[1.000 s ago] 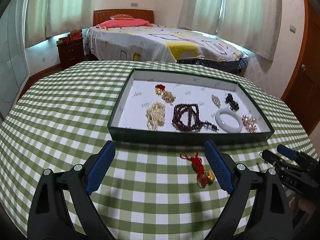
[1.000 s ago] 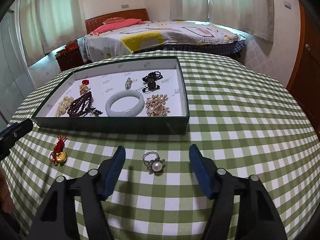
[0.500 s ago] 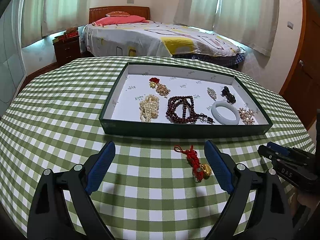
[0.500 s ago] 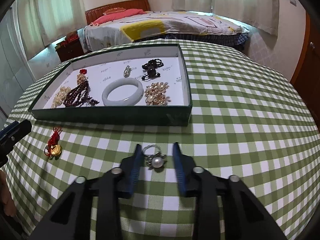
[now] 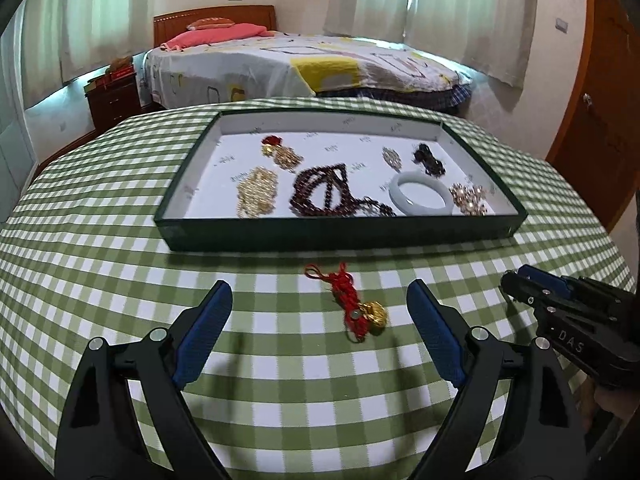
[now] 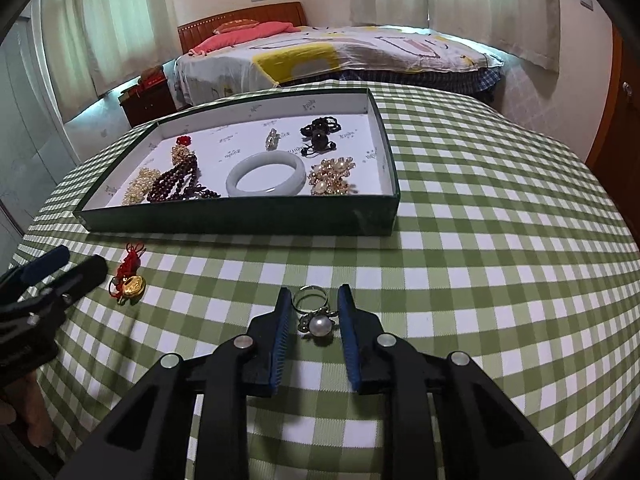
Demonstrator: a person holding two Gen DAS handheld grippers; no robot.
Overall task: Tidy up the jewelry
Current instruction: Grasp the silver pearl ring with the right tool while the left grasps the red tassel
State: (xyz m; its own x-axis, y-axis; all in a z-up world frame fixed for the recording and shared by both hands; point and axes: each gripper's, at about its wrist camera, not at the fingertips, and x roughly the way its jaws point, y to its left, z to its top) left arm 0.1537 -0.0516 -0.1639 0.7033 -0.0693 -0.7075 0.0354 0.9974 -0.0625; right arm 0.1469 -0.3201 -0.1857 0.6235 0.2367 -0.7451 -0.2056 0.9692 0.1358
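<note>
The right tongs (image 6: 313, 330) have narrowed around the pearl ring (image 6: 316, 318), nearly pinching it; the left tongs (image 5: 318, 334) stay spread near the red charm (image 5: 354, 306). Lifting seems next.

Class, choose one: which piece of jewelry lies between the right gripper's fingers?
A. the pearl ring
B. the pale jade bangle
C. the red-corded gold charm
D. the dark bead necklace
A: the pearl ring lies on the checked tablecloth between the narrowed fingers of the right gripper; the other three pieces lie elsewhere.
</note>
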